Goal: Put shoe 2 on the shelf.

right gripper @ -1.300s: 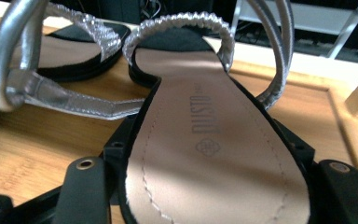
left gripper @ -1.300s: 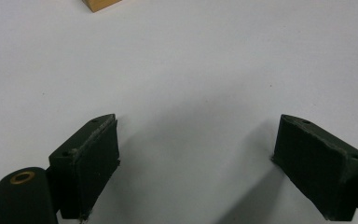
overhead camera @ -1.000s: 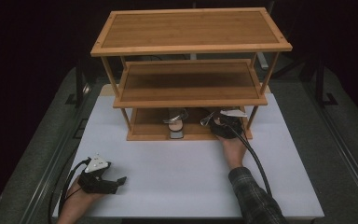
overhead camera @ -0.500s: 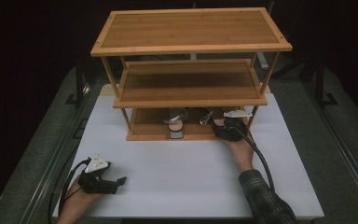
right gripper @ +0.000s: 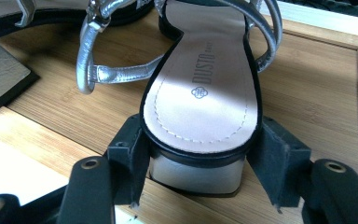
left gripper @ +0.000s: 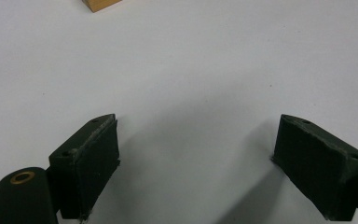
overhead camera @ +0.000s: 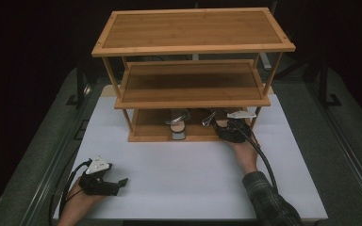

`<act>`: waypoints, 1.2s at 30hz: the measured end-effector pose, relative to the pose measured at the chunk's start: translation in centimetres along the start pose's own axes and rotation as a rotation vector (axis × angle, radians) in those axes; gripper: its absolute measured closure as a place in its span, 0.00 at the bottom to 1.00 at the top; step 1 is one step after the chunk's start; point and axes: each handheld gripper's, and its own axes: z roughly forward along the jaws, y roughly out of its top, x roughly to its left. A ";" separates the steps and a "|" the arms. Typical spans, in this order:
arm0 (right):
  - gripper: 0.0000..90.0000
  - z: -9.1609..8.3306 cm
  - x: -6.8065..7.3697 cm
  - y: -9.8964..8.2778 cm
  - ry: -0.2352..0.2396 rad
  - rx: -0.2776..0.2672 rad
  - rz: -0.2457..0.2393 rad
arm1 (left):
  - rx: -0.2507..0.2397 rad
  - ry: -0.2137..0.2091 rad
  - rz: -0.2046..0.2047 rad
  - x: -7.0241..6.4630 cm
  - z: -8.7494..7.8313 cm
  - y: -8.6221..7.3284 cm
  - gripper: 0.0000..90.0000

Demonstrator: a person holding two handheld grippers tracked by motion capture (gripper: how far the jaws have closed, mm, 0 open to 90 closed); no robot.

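Observation:
Two silver strappy sandals stand on the bottom board of a three-tier bamboo shelf [overhead camera: 151, 138]. My right gripper [overhead camera: 224, 125] reaches into that tier at the right. In the right gripper view its jaws have just been closing, and the right gripper [right gripper: 198, 164] now has both pads pressed on the block heel of the right sandal [right gripper: 200, 93], whose pale insole points away from me. The left sandal [overhead camera: 176, 123] stands upright beside it, untouched. My left gripper [overhead camera: 120, 184] rests open on the white table at the near left with nothing between its fingers [left gripper: 91, 163].
The other sandal's heel [right gripper: 2, 70] lies just left of the held one. The shelf's right post [overhead camera: 257, 117] stands close to my right hand, and the middle board [overhead camera: 193, 101] hangs low over it. White tabletop [overhead camera: 184, 179] spreads between the two hands.
My right gripper has pushed a little further into the bottom tier and its jaws have narrowed onto the sandal's heel. The left hand has stayed put.

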 end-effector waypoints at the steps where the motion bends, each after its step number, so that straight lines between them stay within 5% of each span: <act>1: 0.45 -0.1 0.0 0.1 -0.003 -0.005 0.011 | 0.000 0.000 0.000 0.0 0.0 0.0 0.15; 4: 0.46 -0.5 -0.2 0.7 0.005 -0.051 0.003 | 0.000 0.001 0.000 0.0 0.0 0.0 0.15; 12: 0.46 -0.8 0.5 0.2 0.012 -0.021 -0.015 | 0.000 0.000 0.000 0.0 0.0 0.0 0.15; 32: 0.46 -0.7 4.4 -0.1 0.164 -0.011 -0.108 | 0.000 0.001 0.000 0.0 0.0 0.0 0.15; 36: 0.47 -0.5 5.2 -0.1 0.163 -0.006 -0.137 | -0.001 0.001 0.001 0.0 0.0 0.0 0.15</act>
